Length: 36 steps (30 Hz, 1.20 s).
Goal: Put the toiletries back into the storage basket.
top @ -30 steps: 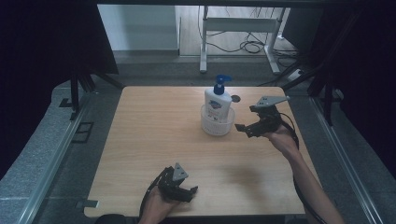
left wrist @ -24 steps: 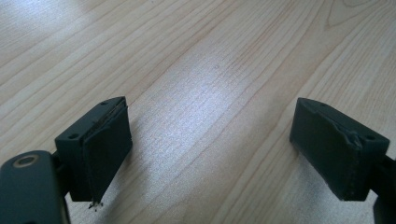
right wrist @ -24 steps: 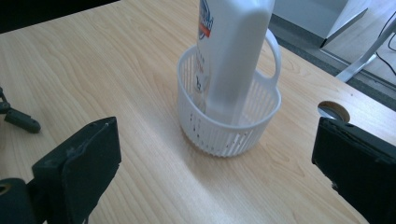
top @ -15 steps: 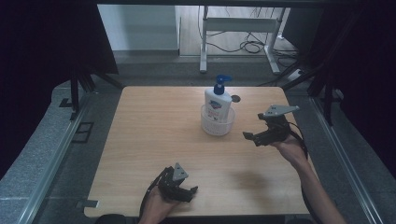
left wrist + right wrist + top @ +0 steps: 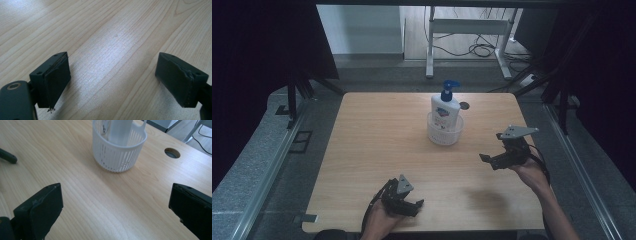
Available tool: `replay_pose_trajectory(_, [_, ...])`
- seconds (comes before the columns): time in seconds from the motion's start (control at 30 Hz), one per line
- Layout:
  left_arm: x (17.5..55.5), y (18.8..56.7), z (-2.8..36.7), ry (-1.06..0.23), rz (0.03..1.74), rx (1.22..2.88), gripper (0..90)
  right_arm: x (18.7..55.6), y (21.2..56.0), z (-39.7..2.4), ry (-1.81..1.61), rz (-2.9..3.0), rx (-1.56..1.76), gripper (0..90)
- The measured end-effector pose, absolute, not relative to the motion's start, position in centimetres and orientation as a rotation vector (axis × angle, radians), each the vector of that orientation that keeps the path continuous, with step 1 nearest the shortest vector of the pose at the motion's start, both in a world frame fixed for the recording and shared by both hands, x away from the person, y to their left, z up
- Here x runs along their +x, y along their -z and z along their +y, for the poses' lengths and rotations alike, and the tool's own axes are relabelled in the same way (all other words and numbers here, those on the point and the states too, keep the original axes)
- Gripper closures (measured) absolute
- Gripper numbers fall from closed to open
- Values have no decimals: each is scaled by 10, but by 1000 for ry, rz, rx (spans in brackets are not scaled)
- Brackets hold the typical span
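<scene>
Right claw [image 5: 492,159] withdrawn; bottle [image 5: 121,131] cropped.

Light wooden table [image 5: 377,150], white slatted basket [image 5: 445,134] standing on it, round cable hole [image 5: 464,105] behind

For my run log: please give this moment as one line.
bottle: upright in basket | right gripper: open, empty, apart from basket | left gripper: open, empty, near table edge

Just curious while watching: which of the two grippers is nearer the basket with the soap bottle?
The right gripper, raised off the table beside the basket. The left gripper sits at the near table edge, farther off.
</scene>
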<state>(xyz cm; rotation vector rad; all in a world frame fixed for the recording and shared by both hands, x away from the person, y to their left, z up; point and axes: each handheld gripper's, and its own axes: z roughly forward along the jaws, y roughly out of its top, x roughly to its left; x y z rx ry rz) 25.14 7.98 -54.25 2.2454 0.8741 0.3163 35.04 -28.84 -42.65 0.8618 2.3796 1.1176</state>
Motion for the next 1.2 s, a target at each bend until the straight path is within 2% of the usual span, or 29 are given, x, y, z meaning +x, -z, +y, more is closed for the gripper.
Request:
replay_pose_trajectory(0.7, [251, 543, 80, -318, 876, 2244, 122, 313, 464, -307, -1114, 2367, 942, 0])
replay_pose_trajectory(1.2, [250, 543, 79, -316, 888, 2236, 122, 294, 500, -302, -1071, 2402, 957, 0])
